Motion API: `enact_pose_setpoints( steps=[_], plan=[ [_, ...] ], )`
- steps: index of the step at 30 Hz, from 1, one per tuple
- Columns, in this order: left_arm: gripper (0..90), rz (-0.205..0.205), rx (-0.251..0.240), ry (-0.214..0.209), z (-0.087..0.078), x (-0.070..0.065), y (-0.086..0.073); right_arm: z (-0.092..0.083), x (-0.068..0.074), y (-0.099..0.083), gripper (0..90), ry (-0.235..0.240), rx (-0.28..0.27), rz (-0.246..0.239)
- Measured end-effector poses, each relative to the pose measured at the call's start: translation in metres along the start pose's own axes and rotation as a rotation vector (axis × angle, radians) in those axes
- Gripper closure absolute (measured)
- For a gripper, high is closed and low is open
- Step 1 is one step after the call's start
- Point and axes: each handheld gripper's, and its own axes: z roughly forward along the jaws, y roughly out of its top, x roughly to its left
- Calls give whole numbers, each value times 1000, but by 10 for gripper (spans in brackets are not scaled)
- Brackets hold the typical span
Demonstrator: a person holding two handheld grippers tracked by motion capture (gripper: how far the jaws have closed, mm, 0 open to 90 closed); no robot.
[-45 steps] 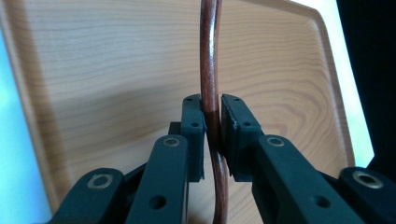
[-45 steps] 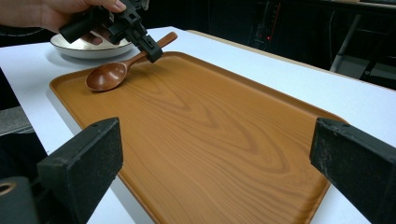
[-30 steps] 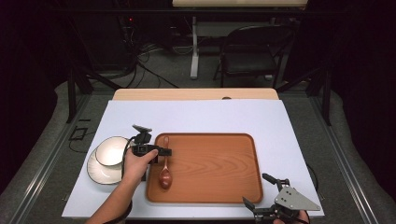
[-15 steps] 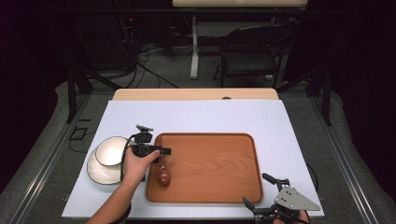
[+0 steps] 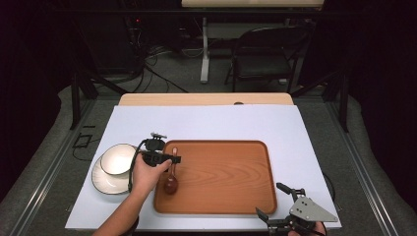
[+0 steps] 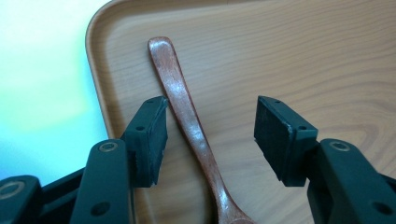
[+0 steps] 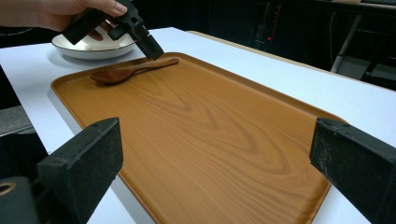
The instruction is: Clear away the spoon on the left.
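The wooden spoon (image 5: 171, 178) is laid flat inside the tray (image 5: 231, 196), right by the tray's left rim, handle pointed toward the tray's far edge. The left claw (image 6: 210, 135) is held just over the handle, and its jaws have just been opening: they're spread now, with the handle between them but not squeezed. A bowl (image 5: 118, 159) on a plate (image 5: 105, 181) is parked just left of the tray. The right claw (image 5: 281, 201) is kept off the tray's near right corner, spread wide with nothing in it.
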Motion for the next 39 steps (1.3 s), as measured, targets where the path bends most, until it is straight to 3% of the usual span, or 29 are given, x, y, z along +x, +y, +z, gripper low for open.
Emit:
enact_pose_setpoints(
  steps=[16,24,28,39],
  plan=[
    [448,69,-124,25,-36,0,-11,0,0,0,29,0,0,-1],
    [448,85,-201,29,-57,10,-29,0,1,0,30,1,2,-1],
    [442,108,-268,43,-70,16,-43,0,1,0,30,0,2,0],
    [426,181,-391,90,-91,30,-76,1,1,0,30,2,5,-1]
  ],
)
